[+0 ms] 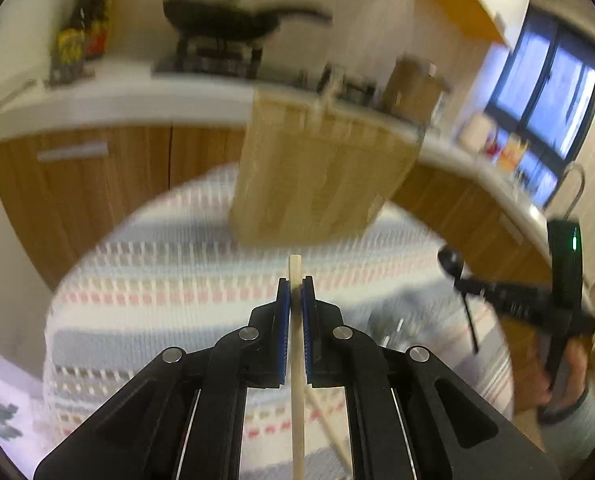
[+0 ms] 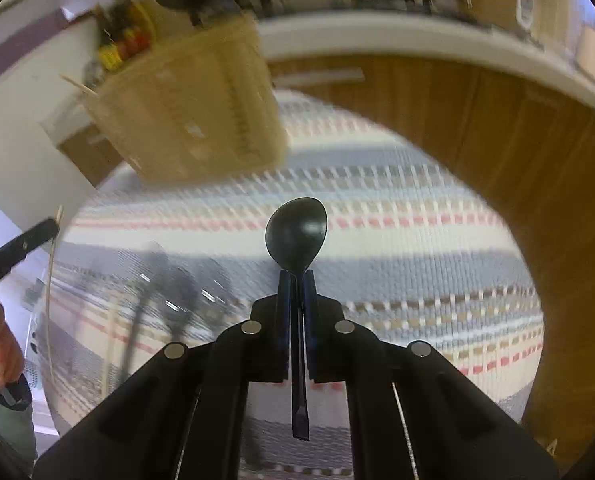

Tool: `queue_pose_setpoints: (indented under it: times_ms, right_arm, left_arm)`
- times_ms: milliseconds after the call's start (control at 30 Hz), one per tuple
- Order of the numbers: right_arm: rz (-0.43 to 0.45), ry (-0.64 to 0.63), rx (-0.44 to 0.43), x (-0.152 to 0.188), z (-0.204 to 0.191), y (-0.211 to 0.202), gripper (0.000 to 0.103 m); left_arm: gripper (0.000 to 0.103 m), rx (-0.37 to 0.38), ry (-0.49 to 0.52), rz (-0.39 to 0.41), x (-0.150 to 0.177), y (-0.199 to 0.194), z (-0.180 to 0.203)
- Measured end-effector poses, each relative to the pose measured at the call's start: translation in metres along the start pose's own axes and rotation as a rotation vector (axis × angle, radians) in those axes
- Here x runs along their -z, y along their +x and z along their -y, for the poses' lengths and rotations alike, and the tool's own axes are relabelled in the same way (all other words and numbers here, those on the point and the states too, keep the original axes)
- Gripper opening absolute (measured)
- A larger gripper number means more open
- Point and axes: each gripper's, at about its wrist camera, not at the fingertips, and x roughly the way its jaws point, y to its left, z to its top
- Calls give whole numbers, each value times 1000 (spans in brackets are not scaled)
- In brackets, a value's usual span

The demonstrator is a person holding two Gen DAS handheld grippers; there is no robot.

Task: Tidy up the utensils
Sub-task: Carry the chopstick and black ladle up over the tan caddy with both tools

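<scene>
My left gripper (image 1: 296, 285) is shut on a thin wooden stick utensil (image 1: 297, 380), held upright above the striped tablecloth (image 1: 157, 280). My right gripper (image 2: 296, 278) is shut on the handle of a black spoon (image 2: 296, 234), bowl pointing forward. A wooden utensil holder (image 1: 317, 168) stands at the far side of the table; it also shows in the right wrist view (image 2: 193, 108) at the upper left. The right gripper with the spoon shows at the right of the left wrist view (image 1: 463, 284). The left gripper with its stick shows at the left edge of the right wrist view (image 2: 53, 226).
A round table with a striped cloth (image 2: 397, 220) lies below both grippers. Behind it runs a kitchen counter (image 1: 117, 100) with wooden cabinets, a black pan (image 1: 225, 20) on a stove, and bottles (image 1: 77, 40). Several utensils lie blurred on the cloth (image 2: 157, 292).
</scene>
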Motion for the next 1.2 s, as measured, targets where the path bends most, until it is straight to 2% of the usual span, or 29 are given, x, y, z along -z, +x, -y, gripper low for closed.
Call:
queue_pose_setpoints:
  times_ms: [200, 300, 400, 533, 667, 833, 1000, 1200]
  right_arm:
    - [211, -16, -42, -39, -25, -36, 5]
    - [311, 2, -64, -67, -30, -49, 5]
    - [404, 23, -98, -96, -31, -55, 5]
    - [501, 36, -116, -132, -41, -54, 5]
    - [583, 43, -27, -159, -50, -43, 5]
    - [583, 87, -34, -179, -34, -14, 5]
    - [588, 98, -37, -179, -27, 5, 5]
    - [605, 39, -16, -174, -32, 18, 5]
  left_arm:
    - [4, 19, -8, 312, -60, -45, 16]
    - [4, 47, -30, 429, -96, -52, 23]
    - [4, 79, -58, 513, -120, -56, 27]
    - [4, 31, -57, 648, -142, -53, 38]
    - [4, -20, -141, 706, -157, -36, 29]
    - [4, -126, -143, 769, -160, -12, 20]
    - [4, -150, -131, 773, -157, 10, 10]
    - [4, -187, -119, 762, -148, 30, 5]
